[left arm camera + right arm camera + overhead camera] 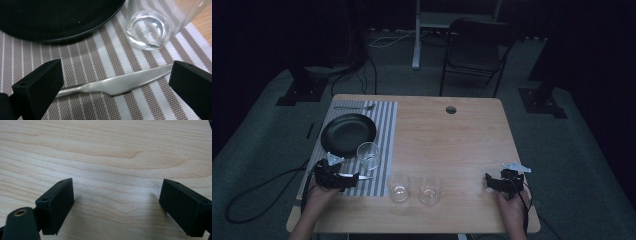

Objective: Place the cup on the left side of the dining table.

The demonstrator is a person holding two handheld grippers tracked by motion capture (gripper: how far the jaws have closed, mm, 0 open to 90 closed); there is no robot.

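Knife (117, 83) flat on striped mat (105, 50), between wide-open left tool (116, 85) jaws.

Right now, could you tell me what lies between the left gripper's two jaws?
A silver knife lies flat on the striped placemat between the left gripper's open jaws, untouched, in the left gripper view.

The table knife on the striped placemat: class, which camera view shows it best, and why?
The left gripper view: the table knife lies close up between the open fingers, blade shape clear. The high view shows it small and dim. The right gripper view faces bare wood.
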